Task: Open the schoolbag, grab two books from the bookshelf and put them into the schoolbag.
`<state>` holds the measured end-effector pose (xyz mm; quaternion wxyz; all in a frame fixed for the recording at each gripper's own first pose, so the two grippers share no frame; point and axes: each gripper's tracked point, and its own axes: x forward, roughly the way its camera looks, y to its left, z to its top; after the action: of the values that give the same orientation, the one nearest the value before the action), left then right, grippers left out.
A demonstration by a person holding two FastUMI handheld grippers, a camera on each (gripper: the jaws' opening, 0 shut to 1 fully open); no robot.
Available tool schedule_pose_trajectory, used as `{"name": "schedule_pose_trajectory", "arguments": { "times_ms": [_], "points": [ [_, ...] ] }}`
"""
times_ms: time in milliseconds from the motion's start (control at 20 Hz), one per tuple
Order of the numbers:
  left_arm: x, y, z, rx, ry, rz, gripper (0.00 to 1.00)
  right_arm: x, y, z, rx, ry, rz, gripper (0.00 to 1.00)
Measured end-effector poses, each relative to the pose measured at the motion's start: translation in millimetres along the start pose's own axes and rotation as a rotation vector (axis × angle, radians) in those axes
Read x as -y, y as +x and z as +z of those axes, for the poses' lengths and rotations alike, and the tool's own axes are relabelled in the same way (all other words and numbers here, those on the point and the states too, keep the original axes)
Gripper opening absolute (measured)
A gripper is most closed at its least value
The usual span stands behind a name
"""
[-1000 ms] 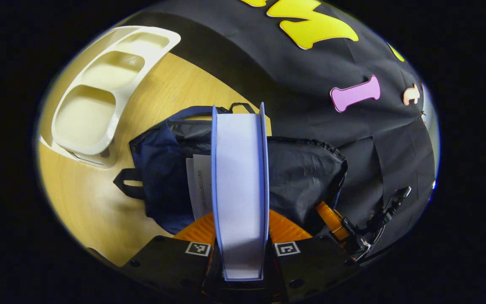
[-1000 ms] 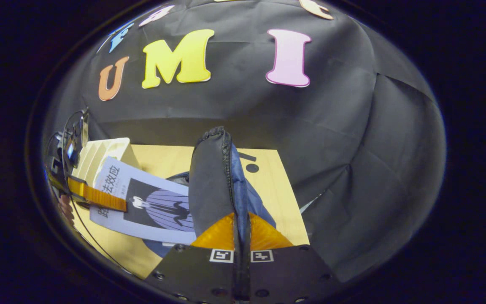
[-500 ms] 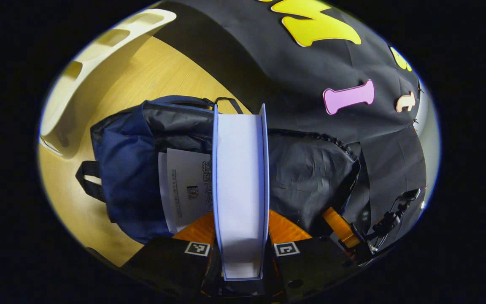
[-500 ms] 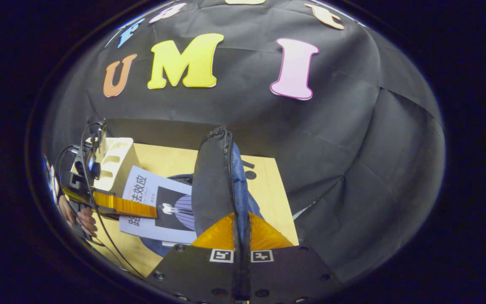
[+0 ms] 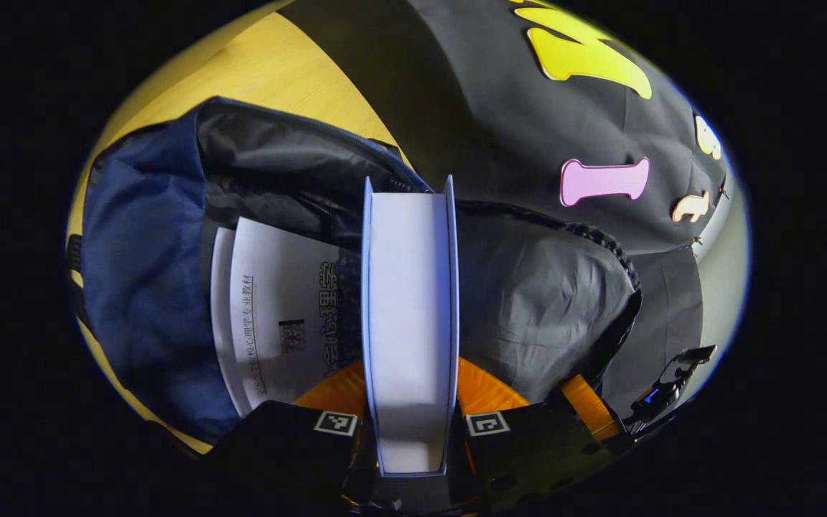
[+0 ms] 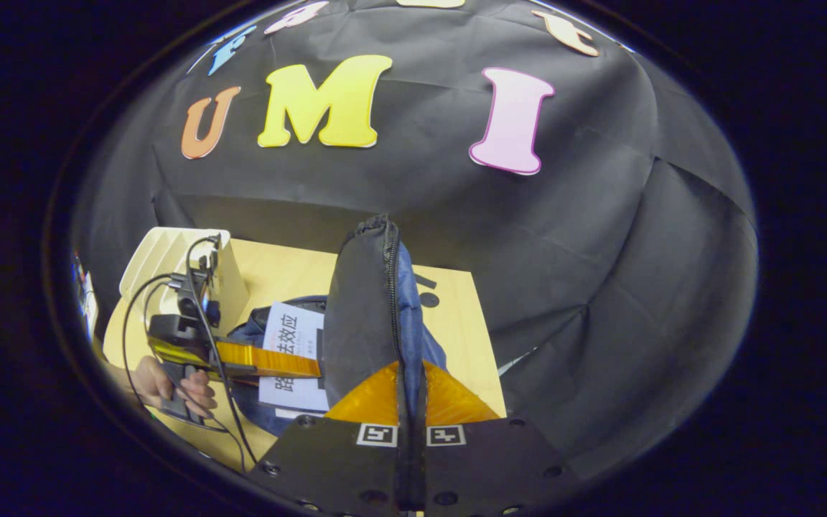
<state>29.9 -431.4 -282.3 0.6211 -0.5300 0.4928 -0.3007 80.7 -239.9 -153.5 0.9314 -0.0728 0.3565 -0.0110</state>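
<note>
— Where it lies on the wooden surface (image 6: 291, 269), what of the bag (image 5: 141, 273)?
— Blue, dark-lined, mouth gaping wide toward the left gripper view. Flap (image 6: 365, 309) lifted upright, pinched between both fingers of the right claw (image 6: 410, 402), nearly closed on the fabric.

— And inside?
— One white book (image 5: 277, 309) already lying flat in the opening, printed cover up. A second book (image 5: 410, 323), pale blue covers, page edges facing the camera, clamped by the left claw (image 5: 410, 391) and poised over the mouth, beside the first.

— From the right gripper view?
— Same second book (image 6: 291, 345) half hidden behind the raised flap, partly within the bag, with the left claw (image 6: 281, 362) gripping its edge and a hand (image 6: 169, 384) on the handle.

— Shelf?
— White bookshelf (image 6: 162, 262) at the far left of the surface, behind the left claw, apart from the bag.
</note>
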Motion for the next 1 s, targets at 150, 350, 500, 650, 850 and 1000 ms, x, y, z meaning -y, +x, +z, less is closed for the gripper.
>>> {"name": "schedule_pose_trajectory", "arguments": {
  "times_ms": [150, 350, 500, 650, 850, 1000],
  "points": [
    [-6.6, 14.4, -4.3, -0.018, -0.015, -0.019, 0.44, -2.8, 3.8, -0.3, -0.004, 0.002, 0.006, 0.00],
    [-18.8, 23.1, -11.4, -0.039, -0.027, -0.027, 0.42, -5.1, 7.1, 1.2, -0.006, 0.002, 0.015, 0.00],
    [-20.1, 22.3, -11.7, -0.051, -0.045, -0.018, 0.44, -7.9, 9.8, -0.3, -0.012, 0.000, 0.021, 0.00],
    [-31.6, 28.0, -16.3, -0.079, -0.058, 0.032, 0.62, -11.3, 11.5, -1.3, -0.016, -0.003, 0.025, 0.00],
    [-40.2, 25.5, -23.4, -0.150, -0.066, 0.151, 0.70, -16.5, 14.2, -3.2, -0.019, -0.006, 0.027, 0.00],
    [-43.7, 8.9, -25.2, -0.199, -0.005, 0.276, 0.78, -19.8, 15.4, -4.2, -0.020, -0.004, 0.031, 0.00]
  ]
}}
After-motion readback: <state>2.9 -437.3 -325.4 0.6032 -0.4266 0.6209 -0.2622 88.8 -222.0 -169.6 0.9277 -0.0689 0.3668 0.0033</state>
